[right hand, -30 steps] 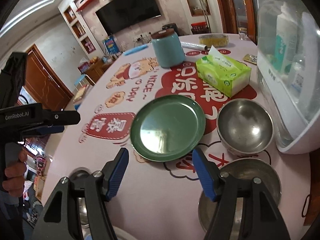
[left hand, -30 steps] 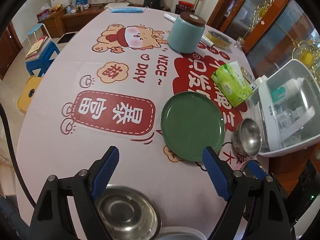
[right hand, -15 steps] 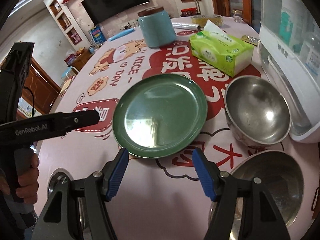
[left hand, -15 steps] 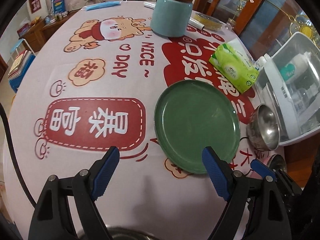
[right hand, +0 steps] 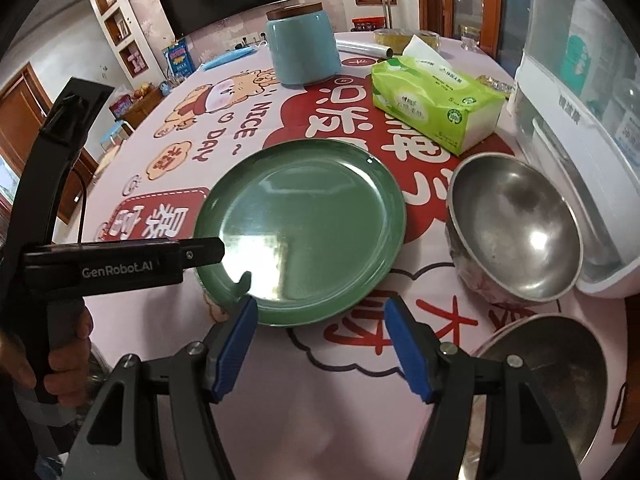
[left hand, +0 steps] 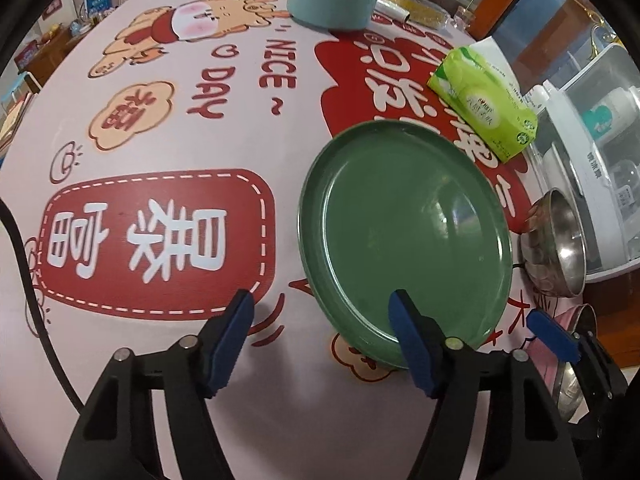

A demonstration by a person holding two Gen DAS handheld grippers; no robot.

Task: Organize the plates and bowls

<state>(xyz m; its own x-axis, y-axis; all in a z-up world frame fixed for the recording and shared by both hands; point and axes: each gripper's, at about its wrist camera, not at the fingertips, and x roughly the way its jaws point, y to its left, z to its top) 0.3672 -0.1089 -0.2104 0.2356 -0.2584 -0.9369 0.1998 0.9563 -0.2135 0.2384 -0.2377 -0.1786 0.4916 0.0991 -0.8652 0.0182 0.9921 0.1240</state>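
A green plate (left hand: 404, 236) lies flat on the printed tablecloth; it also shows in the right wrist view (right hand: 304, 236). My left gripper (left hand: 322, 320) is open, its right finger over the plate's near rim, its left finger on the cloth beside it. My right gripper (right hand: 320, 320) is open and empty just short of the plate's near edge. A steel bowl (right hand: 516, 240) stands right of the plate. A second, wider steel bowl (right hand: 560, 376) lies nearer, at the right.
A green tissue pack (right hand: 436, 108), a blue lidded jar (right hand: 304, 48) and a white appliance with a clear lid (right hand: 580, 120) stand behind and to the right. The table (left hand: 160, 80) extends to the left.
Both grippers have moved forward toward the green plate. The left gripper's right finger now reaches over its near rim. The steel bowl under the left gripper has dropped out of view.
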